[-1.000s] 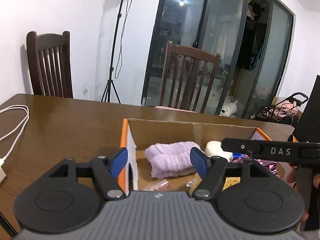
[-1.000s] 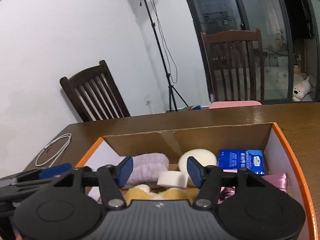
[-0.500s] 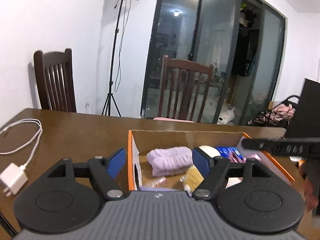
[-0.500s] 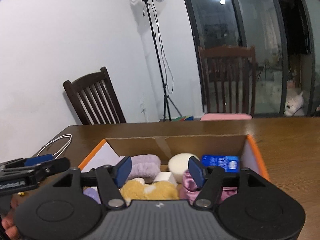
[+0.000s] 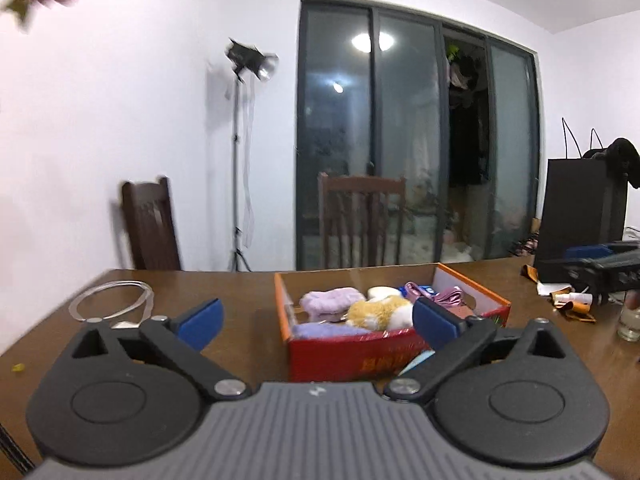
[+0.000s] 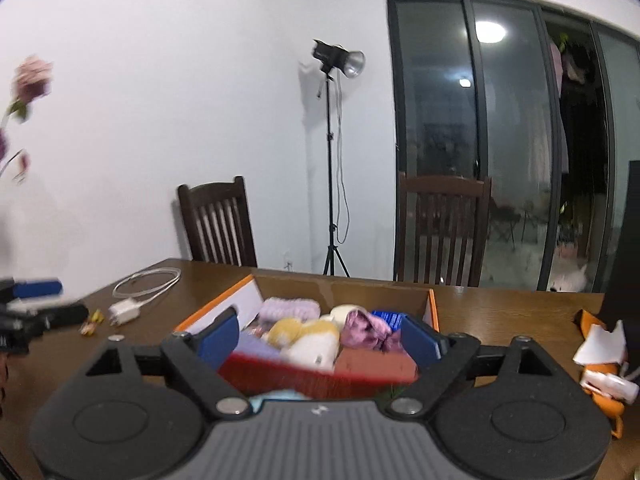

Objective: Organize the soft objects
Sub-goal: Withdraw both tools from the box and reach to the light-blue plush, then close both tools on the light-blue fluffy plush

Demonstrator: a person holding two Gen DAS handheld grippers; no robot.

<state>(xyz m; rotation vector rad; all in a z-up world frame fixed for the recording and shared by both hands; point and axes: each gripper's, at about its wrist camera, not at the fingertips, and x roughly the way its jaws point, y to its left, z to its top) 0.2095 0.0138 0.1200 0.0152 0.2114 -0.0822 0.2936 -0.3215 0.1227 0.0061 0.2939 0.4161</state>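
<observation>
Left gripper (image 5: 316, 318) spread wide, nothing between its blue pads, held above the table (image 5: 248, 344) in front of the box. Right gripper (image 6: 319, 336) also wide apart and empty, fingers framing the near red wall of the box (image 6: 320, 376). Box is open-topped, orange-rimmed, sits mid-table and holds the soft stuff: yellow-and-white plush toy (image 6: 304, 334) near the front, lavender fuzzy cloth (image 6: 290, 307) behind it on the left, crumpled pink-purple fabric (image 6: 366, 328) to the right, white round sponge (image 5: 380, 293) and blue packet (image 6: 390, 318) toward the back wall. White charger with coiled cable (image 6: 140, 292) lies on the table left of the box. Glass (image 5: 630, 322) stands far right. Beyond the table two dark wooden chairs (image 6: 218, 226), light stand (image 6: 334, 160), glass sliding doors (image 6: 500, 140).
</observation>
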